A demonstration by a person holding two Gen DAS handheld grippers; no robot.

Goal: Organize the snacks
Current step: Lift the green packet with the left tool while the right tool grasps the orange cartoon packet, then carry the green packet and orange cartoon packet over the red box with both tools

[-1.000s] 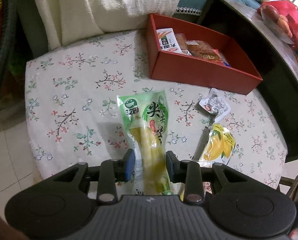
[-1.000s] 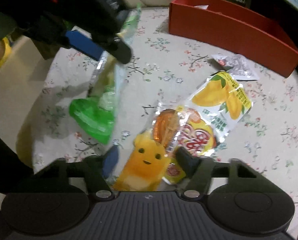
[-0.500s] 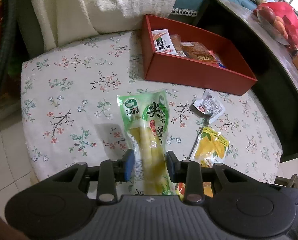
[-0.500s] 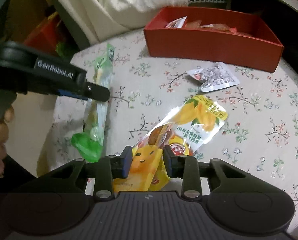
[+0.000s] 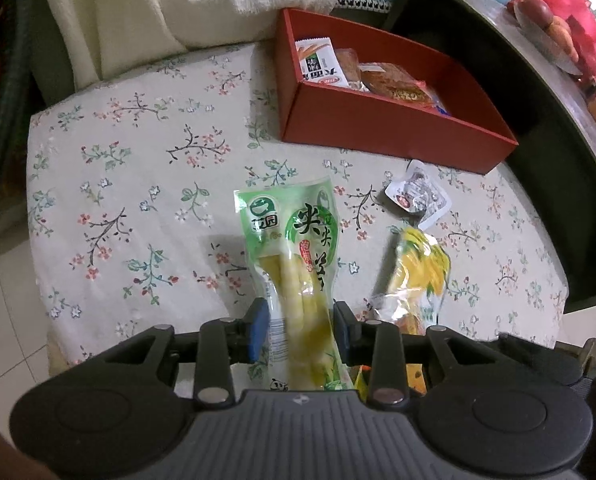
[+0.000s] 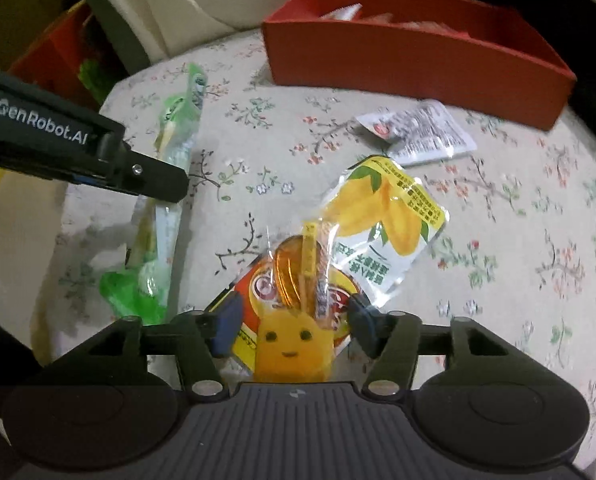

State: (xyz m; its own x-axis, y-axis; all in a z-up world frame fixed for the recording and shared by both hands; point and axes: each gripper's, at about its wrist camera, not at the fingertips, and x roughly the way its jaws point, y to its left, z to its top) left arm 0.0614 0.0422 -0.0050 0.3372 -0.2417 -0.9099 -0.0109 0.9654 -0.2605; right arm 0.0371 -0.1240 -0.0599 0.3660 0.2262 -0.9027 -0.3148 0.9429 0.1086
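**Snacks: two packets at the tongs, red box ahead and to the right**

Left wrist view. Your left gripper (image 5: 300,330) is clenched on the green packet (image 5: 293,256). Its long axis runs straight out from the jaws, and its far end points up the flowered tablecloth (image 5: 129,184). The red box (image 5: 382,128) lies beyond that tip and off to the right, well apart, with several wrapped snacks already inside. A small silver packet (image 5: 418,198) lies between packet and box, near the box's front wall. The yellow mango packet (image 5: 418,272) sits just right of your jaws.

Right wrist view. Your right gripper (image 6: 293,326) has just been opening; its jaws now stand apart on either side of the orange packet (image 6: 293,320) with the smiling face, and the pads do not press it. So it reads as released. That packet overlaps the mango packet (image 6: 386,220), whose long axis slants up and right toward the red box (image 6: 410,64).

Judgement: neither hand is clearly nearer the box; the left one has the load, so its carry runs forward and right. Watch the silver packet (image 6: 422,136) on that line.
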